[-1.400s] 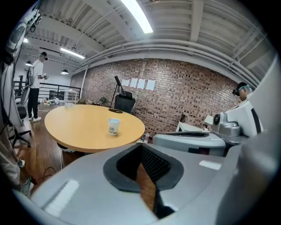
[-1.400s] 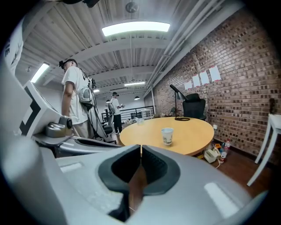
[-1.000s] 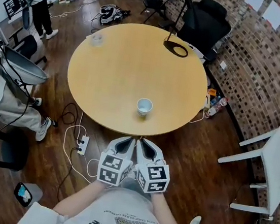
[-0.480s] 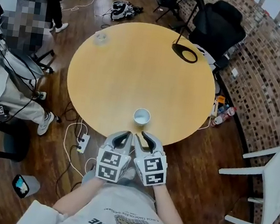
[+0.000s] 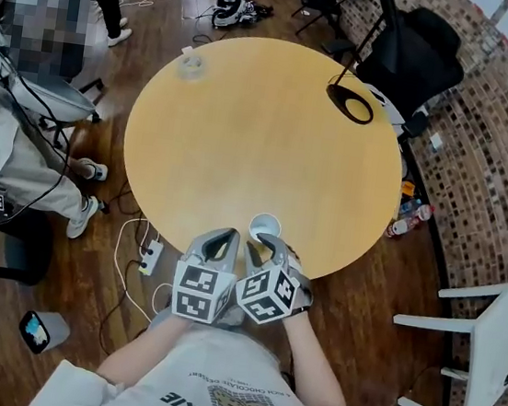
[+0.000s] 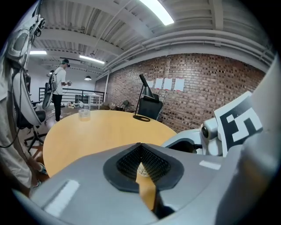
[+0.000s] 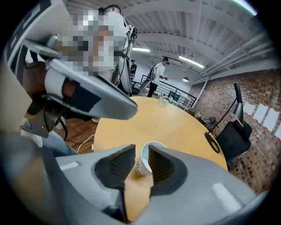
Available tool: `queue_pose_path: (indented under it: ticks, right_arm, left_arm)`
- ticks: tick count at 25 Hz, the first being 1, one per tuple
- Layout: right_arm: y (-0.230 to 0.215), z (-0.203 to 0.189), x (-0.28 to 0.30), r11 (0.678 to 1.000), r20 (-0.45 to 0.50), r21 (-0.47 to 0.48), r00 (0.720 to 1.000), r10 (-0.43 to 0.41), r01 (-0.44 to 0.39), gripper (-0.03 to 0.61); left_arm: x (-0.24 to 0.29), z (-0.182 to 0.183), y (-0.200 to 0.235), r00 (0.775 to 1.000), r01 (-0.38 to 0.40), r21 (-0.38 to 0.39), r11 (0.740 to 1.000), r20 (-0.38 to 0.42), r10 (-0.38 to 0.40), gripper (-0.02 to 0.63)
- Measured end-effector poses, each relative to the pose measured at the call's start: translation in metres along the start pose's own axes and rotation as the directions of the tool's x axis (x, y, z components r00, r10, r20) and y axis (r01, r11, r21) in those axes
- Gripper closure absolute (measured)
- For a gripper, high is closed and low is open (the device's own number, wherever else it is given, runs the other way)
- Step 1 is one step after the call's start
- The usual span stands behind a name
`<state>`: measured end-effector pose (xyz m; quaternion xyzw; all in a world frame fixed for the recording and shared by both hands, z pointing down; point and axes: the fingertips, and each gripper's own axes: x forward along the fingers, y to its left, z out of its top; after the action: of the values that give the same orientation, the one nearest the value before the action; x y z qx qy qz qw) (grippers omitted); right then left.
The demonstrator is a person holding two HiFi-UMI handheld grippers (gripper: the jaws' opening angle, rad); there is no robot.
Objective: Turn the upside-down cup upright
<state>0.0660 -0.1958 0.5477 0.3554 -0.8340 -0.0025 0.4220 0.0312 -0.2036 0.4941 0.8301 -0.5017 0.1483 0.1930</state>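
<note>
A white paper cup point(image 5: 265, 226) stands mouth up near the front edge of the round wooden table point(image 5: 264, 125). Both grippers hover side by side at that edge. My left gripper point(image 5: 223, 238) is just left of the cup with its tips closed together point(image 6: 140, 145); the cup point(image 6: 141, 169) shows through the slot behind them. My right gripper point(image 5: 272, 243) is rolled to one side. Its jaws have just been opening and stand a little apart point(image 7: 141, 149). The cup point(image 7: 144, 160) sits just beyond the fingertips; the pads do not press it.
A black ring-shaped lamp base point(image 5: 351, 103) lies at the table's far right, a clear plastic cup point(image 5: 192, 65) at its far left. A black office chair point(image 5: 422, 52), a white chair point(image 5: 487, 340), cables with a power strip point(image 5: 150, 253) and people point(image 5: 2, 146) surround the table.
Both grippers have moved forward from my body to the table's near edge, close to the cup. The right gripper has rolled and its jaws have parted. The cup has stayed put.
</note>
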Motion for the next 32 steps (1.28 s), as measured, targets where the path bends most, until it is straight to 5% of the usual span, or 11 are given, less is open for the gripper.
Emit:
queue_pose_path:
  ticks: [12,19,23,28,32]
  right_arm:
    - [0.004,-0.019,0.041,0.995,-0.212,-0.031,0.974,0.083,-0.091,0.509]
    - [-0.001,-0.018,0.048,0.996,-0.205,0.041,0.975,0.083,-0.076,0.557]
    - [-0.004,-0.011,0.044,0.981,-0.135,0.174,0.984,0.113,-0.089,0.557]
    - [-0.016,-0.003,0.042,0.876,0.078,0.458,0.989,0.129,-0.15,0.557]
    - [-0.025,-0.006,0.04,0.697,0.241,0.673,0.965,0.108,-0.246,0.558]
  left_arm:
    - [0.032,0.011,0.034,0.998,0.06,0.008,0.998,-0.016,-0.06,0.607]
    - [0.042,0.014,0.041,0.996,0.089,0.014,0.996,-0.016,-0.089,0.607]
    - [0.045,0.014,0.042,0.994,0.104,0.018,0.994,-0.024,-0.104,0.607]
    - [0.047,0.015,0.042,0.992,0.123,0.021,0.992,-0.032,-0.122,0.607]
    - [0.049,0.014,0.043,0.99,0.137,0.033,0.99,-0.042,-0.136,0.607]
